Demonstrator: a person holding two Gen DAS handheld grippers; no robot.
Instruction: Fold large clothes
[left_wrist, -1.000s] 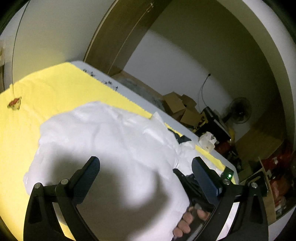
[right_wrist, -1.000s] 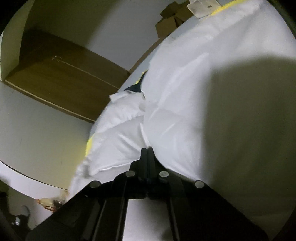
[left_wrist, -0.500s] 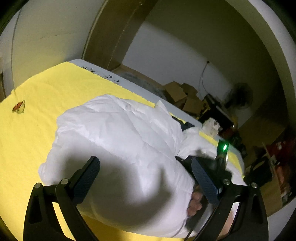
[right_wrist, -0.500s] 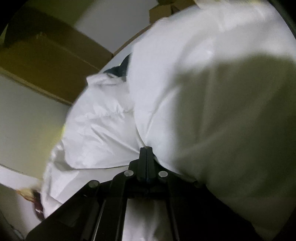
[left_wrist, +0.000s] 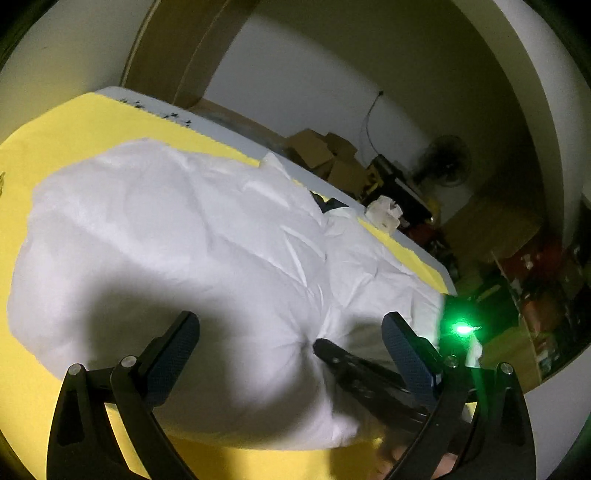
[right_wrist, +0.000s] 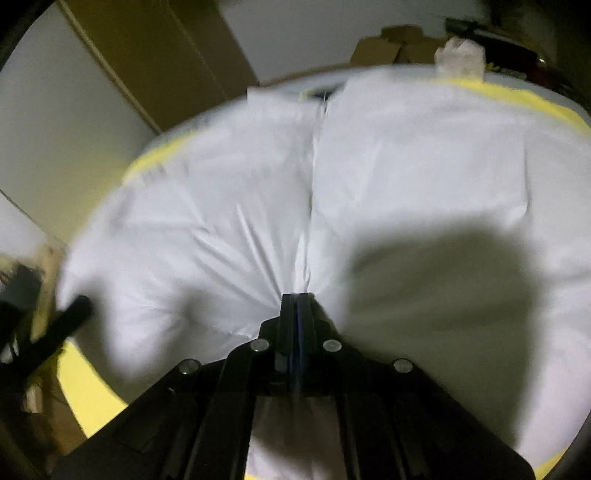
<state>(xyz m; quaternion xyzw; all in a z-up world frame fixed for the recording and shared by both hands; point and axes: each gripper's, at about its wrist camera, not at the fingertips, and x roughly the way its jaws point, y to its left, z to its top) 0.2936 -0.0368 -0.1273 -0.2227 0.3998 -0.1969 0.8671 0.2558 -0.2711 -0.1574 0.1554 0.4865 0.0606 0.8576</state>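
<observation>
A puffy white jacket (left_wrist: 177, 243) lies on a yellow cloth (left_wrist: 70, 129) over the table. In the left wrist view my left gripper (left_wrist: 290, 326) is open and empty, just above the jacket's near part. My right gripper (right_wrist: 297, 295) is shut on a pinch of the jacket's fabric (right_wrist: 295, 273), with creases radiating from it. The right gripper also shows in the left wrist view (left_wrist: 321, 345), between the left fingers. The jacket fills the right wrist view (right_wrist: 406, 166). A dark lining (left_wrist: 325, 203) shows at the collar.
The table's white far edge (left_wrist: 221, 129) runs diagonally. Beyond it stand cardboard boxes (left_wrist: 325, 155), a fan (left_wrist: 447, 162) and red clutter on the floor. A crumpled white object (left_wrist: 384, 212) sits at the far edge. A brown door (right_wrist: 159, 59) stands behind.
The right gripper has carried its pinch of jacket toward the left gripper and now sits between the left fingers. The jacket has spread lower and wider on the yellow cloth.
</observation>
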